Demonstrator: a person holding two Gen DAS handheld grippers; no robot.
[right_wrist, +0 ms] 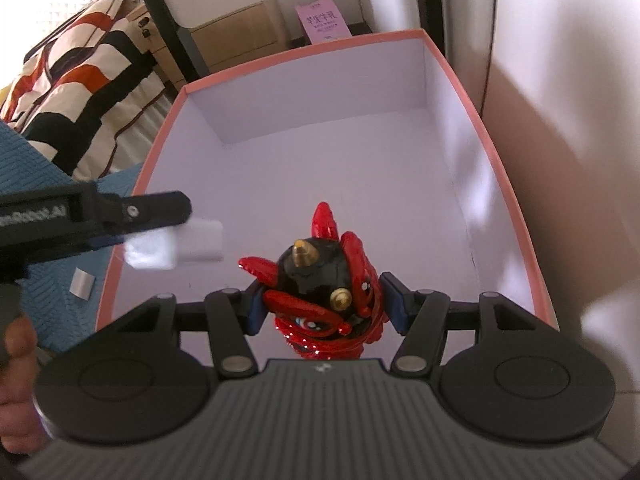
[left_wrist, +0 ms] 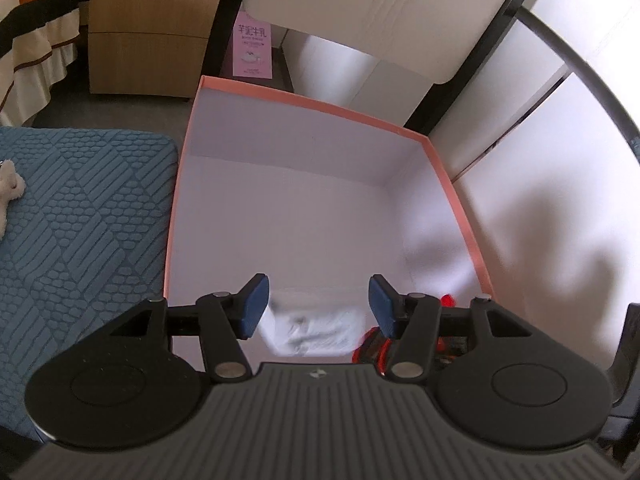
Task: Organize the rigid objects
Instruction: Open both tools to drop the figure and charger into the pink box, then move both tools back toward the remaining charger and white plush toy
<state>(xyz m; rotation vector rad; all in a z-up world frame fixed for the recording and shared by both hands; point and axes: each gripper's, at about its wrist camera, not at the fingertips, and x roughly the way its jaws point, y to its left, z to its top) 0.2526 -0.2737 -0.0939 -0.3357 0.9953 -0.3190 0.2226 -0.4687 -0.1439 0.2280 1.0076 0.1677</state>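
Red figure point(right_wrist: 324, 300) and white block point(left_wrist: 312, 332) over our box point(left_wrist: 320, 104).
Our right gripper point(right_wrist: 324, 304) pinches the figure; our left gripper's point(left_wrist: 316, 306) spread jaws flank the block.

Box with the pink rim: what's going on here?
A person is working two handheld grippers over the open pink-rimmed box. The right gripper has a red and black horned figurine between its pads, low inside the box. The left gripper has a blurred white block between its pads, near the box's left wall. Whether either pair of pads actually presses on its item can't be told.
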